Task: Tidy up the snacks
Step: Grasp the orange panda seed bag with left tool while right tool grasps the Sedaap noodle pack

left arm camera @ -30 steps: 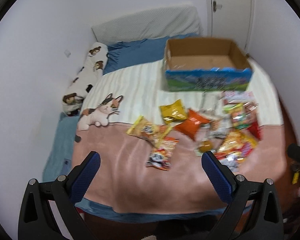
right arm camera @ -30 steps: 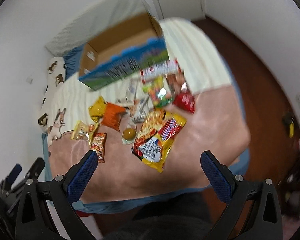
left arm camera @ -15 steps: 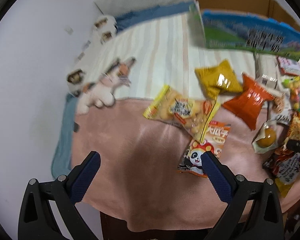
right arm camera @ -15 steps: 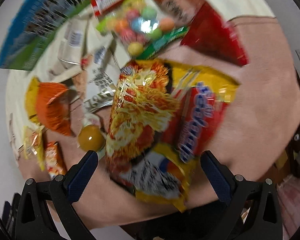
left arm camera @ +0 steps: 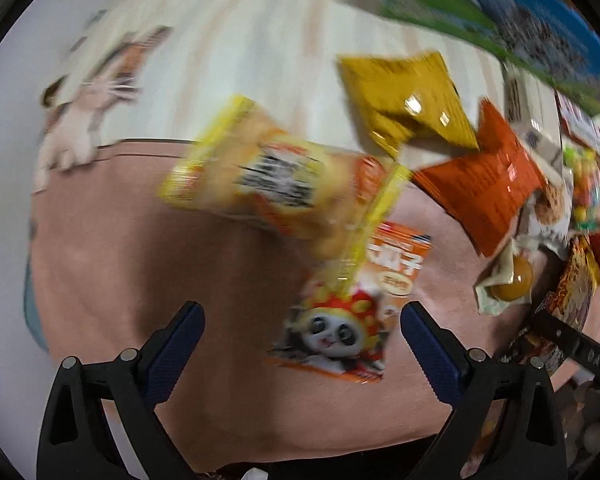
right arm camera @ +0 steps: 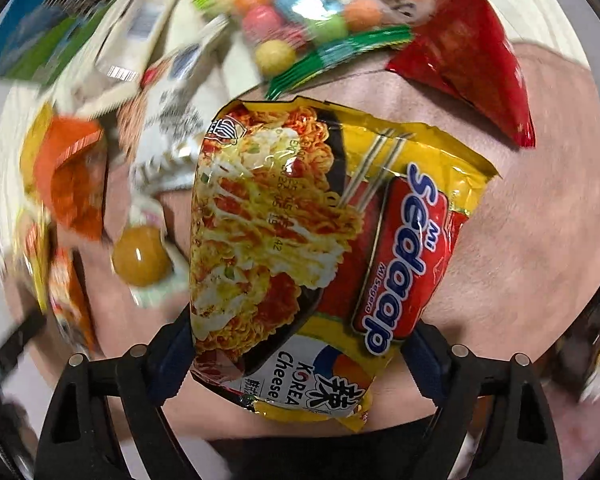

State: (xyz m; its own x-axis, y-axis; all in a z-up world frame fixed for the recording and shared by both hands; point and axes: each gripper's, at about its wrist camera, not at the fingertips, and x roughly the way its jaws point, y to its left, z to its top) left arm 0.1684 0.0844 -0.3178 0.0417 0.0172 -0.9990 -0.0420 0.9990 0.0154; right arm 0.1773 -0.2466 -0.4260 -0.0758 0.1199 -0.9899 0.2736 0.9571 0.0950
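Snack packets lie on a pink blanket (left arm camera: 148,280). My left gripper (left arm camera: 302,316) is open just above and in front of an orange panda packet (left arm camera: 348,320), with a yellow biscuit packet (left arm camera: 272,176) beyond it. My right gripper (right arm camera: 300,332) is open with its fingers on either side of a yellow Mi Sedaap noodle packet (right arm camera: 300,224), which lies flat on the blanket and hides the fingertips. A blue and green cardboard box (left arm camera: 520,28) stands at the back.
A mustard bag (left arm camera: 408,100), an orange bag (left arm camera: 488,184) and a round sweet in a wrapper (left arm camera: 508,280) lie to the right of the left gripper. A bag of coloured balls (right arm camera: 300,12) and a red packet (right arm camera: 472,68) lie beyond the noodles. A cat plush (left arm camera: 88,120) lies at the left.
Both grippers have moved down and forward, close to the snacks. The right gripper now straddles the noodle packet; the left has closed in on the panda packet.
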